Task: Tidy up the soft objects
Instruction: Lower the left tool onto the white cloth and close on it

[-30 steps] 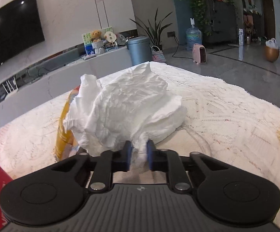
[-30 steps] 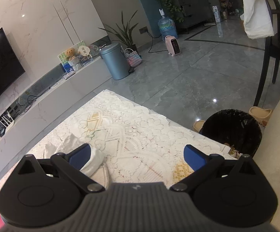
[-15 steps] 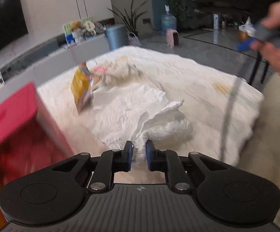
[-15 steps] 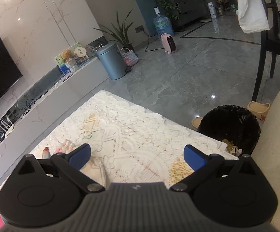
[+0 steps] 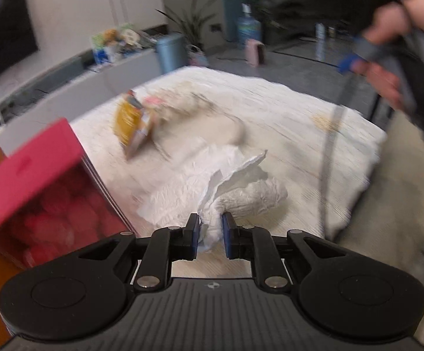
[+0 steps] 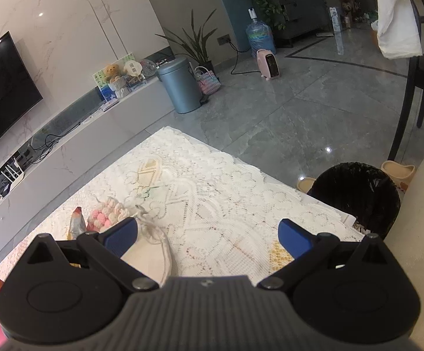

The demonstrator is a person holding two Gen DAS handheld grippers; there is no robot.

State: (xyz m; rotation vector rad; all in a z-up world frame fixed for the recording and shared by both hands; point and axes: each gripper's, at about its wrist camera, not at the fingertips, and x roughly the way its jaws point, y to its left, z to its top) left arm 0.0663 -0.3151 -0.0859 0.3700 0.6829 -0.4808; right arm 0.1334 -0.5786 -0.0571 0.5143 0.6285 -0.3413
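The left gripper [image 5: 209,231] is pinched nearly closed on a fold of the crumpled white tissue [image 5: 223,187], the blue pads [image 5: 195,232] squeezing a thin tongue of paper while the rest of the wad trails forward over the lace-covered tabletop [image 5: 285,122]. Whether the wad is fully lifted or dragging on the cloth I cannot tell; the view is motion-blurred. Just to the left stands an open red box [image 5: 36,187] near the tabletop's near-left edge, which I judge to be the place for the tissue. Farther out toward the middle lie a yellow snack packet [image 5: 131,127] and a pale knitted item [image 5: 188,105].

The right gripper [image 6: 209,235] hangs wide open and holds nothing, above the near-right part of the tabletop. Past its left finger sit a cream fabric pouch [image 6: 150,251] and a pink-and-white knitted piece [image 6: 108,213]; a black waste bin [image 6: 358,196] stands on the floor off the right edge.

To do the step well, keep the pinch firm (thin paper tears or slips easily), raise the wad high enough to clear the box wall, and release only once the bulk hangs over the opening.
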